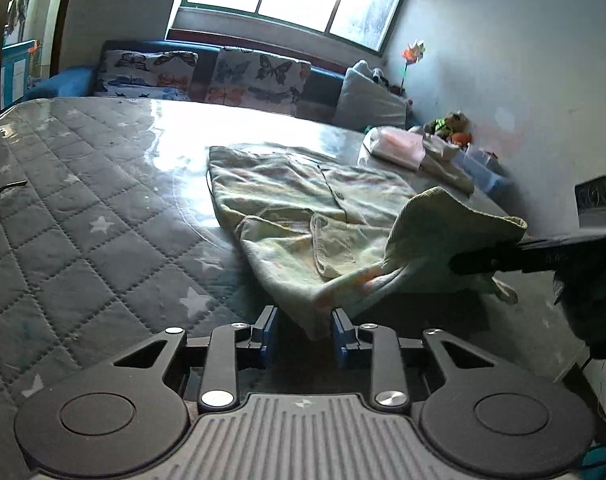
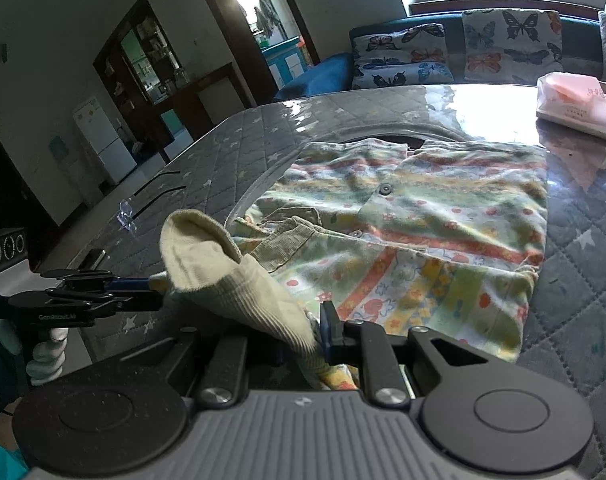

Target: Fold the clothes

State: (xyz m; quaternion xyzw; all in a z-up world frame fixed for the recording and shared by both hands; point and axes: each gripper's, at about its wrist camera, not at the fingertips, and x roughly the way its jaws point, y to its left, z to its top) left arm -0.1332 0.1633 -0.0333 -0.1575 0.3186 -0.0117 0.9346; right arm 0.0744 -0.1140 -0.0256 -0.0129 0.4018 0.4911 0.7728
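The right gripper (image 2: 299, 332) is pinching the shirt (image 2: 423, 220) cuff. The left gripper (image 1: 305, 334), jaws narrow but not gripping, is straddling the shirt's near corner.

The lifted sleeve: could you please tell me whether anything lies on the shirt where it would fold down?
Nothing visible does. The right gripper holds the sleeve above the shirt, whose front is bare; the pink packet lies apart, beyond it.
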